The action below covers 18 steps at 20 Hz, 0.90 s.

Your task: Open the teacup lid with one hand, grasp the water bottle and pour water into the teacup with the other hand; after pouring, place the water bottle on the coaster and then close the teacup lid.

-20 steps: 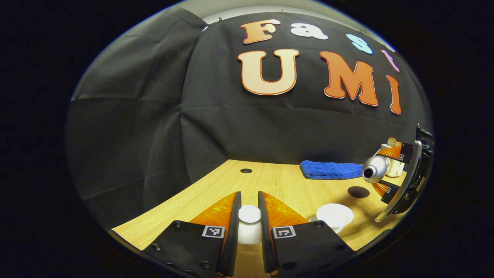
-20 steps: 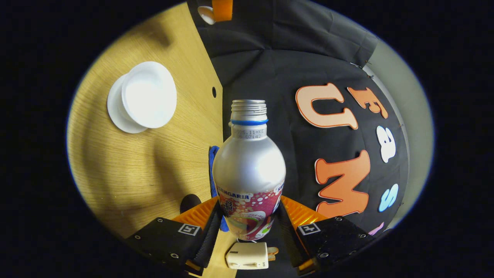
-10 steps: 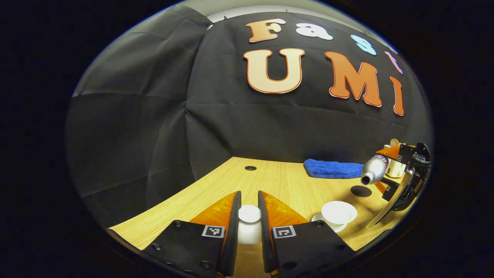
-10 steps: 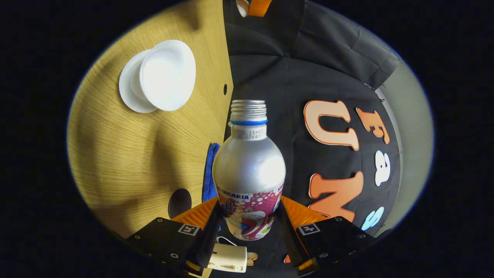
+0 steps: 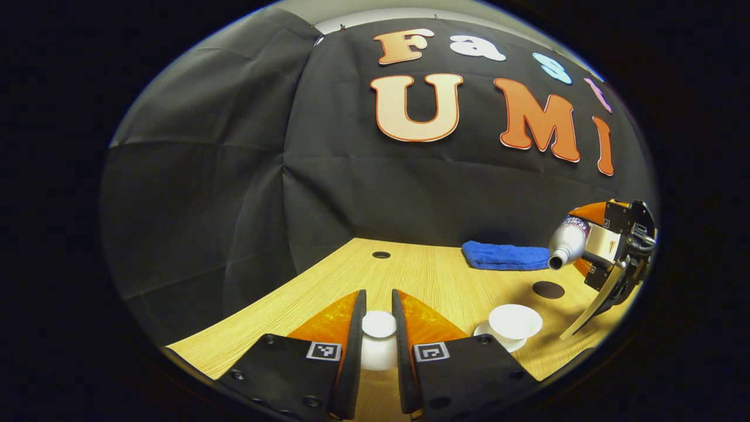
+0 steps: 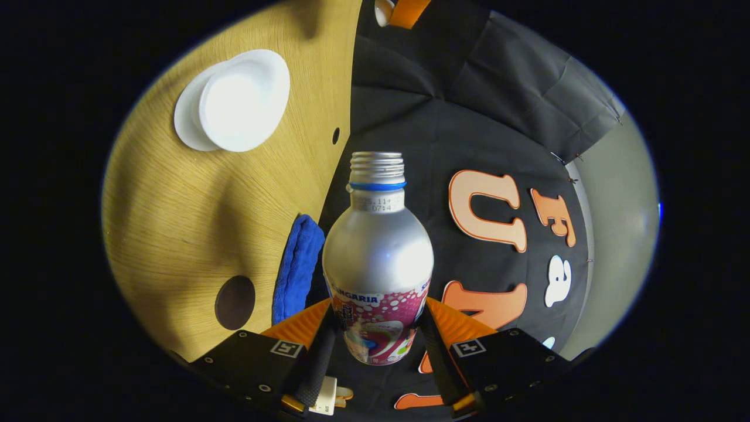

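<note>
Water bottle (image 6: 378,258), label partly readable "NGARIA", clamped by right gripper (image 6: 378,346).

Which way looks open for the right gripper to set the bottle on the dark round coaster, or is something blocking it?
Probably yes: the coaster lies bare on the table, just below the right gripper holding the tilted bottle. The blue cloth and teacup sit apart from it.

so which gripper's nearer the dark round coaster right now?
Right. The right gripper, shut on the tilted water bottle, hangs just above and beside the coaster. The left gripper, holding the teacup lid, sits well across the table.
</note>
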Each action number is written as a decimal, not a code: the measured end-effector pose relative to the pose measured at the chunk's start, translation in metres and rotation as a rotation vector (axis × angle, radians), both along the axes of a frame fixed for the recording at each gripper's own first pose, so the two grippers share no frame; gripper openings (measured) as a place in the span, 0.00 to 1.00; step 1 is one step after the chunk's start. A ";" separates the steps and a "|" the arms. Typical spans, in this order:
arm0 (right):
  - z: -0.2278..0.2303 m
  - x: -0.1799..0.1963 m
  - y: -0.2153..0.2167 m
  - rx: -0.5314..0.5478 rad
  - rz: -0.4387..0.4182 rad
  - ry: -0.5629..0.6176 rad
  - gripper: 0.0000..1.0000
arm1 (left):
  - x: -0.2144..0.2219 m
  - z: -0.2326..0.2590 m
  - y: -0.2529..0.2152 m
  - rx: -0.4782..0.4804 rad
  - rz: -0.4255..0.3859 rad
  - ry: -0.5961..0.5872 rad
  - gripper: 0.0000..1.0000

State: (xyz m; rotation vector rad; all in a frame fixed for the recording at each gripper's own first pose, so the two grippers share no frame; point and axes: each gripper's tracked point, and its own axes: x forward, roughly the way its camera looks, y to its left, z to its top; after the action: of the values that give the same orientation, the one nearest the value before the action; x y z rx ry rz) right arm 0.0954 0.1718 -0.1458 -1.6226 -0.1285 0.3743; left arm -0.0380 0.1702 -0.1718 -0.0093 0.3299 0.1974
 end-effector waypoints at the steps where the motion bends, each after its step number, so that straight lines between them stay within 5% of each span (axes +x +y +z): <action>1: 0.004 0.001 0.001 -0.005 0.004 -0.010 0.74 | 0.000 -0.001 0.000 -0.001 0.000 -0.003 0.31; 18: 0.086 0.037 -0.001 -0.054 0.052 -0.201 0.77 | 0.000 0.003 -0.002 -0.007 -0.013 -0.009 0.31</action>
State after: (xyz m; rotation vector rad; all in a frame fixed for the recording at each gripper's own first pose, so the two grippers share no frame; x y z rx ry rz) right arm 0.1323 0.1704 -0.0600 -1.7111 -0.3153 0.2557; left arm -0.0377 0.1687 -0.1685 -0.0148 0.3211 0.1829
